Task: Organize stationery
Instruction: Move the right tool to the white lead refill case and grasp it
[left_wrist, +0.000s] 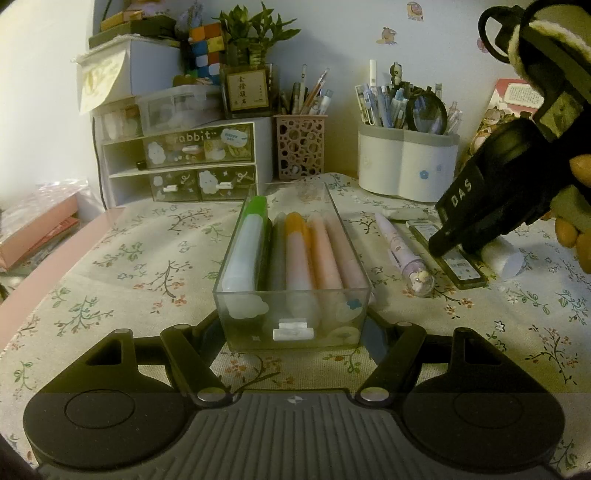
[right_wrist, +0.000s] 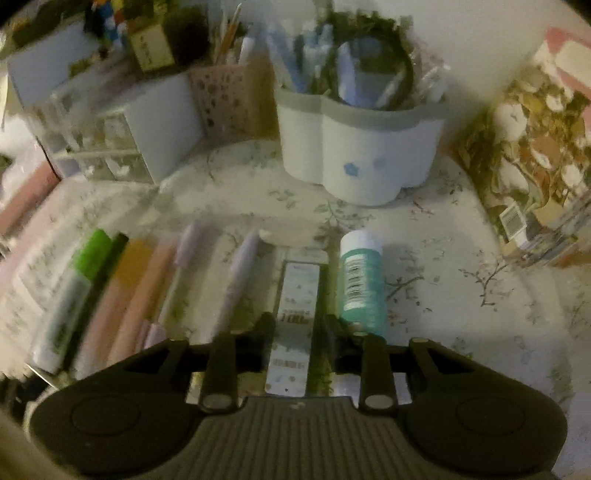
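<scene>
A clear tray (left_wrist: 291, 325) holds several highlighters (left_wrist: 295, 254) and sits between the fingers of my left gripper (left_wrist: 295, 332), which grips its near end. A purple pen (left_wrist: 402, 251) and a flat lead case (left_wrist: 448, 254) lie on the floral cloth to its right. My right gripper (left_wrist: 454, 240) hangs over the lead case. In the right wrist view its fingers (right_wrist: 299, 332) straddle the case (right_wrist: 295, 325) with small gaps either side. A teal glue bottle (right_wrist: 360, 280) lies just right of it.
A white pen pot (left_wrist: 406, 166) and pink mesh holder (left_wrist: 300, 147) stand at the back, with a drawer unit (left_wrist: 184, 166) at back left. An eraser (left_wrist: 404, 213) lies near the pen. Books (right_wrist: 535, 173) lean at far right.
</scene>
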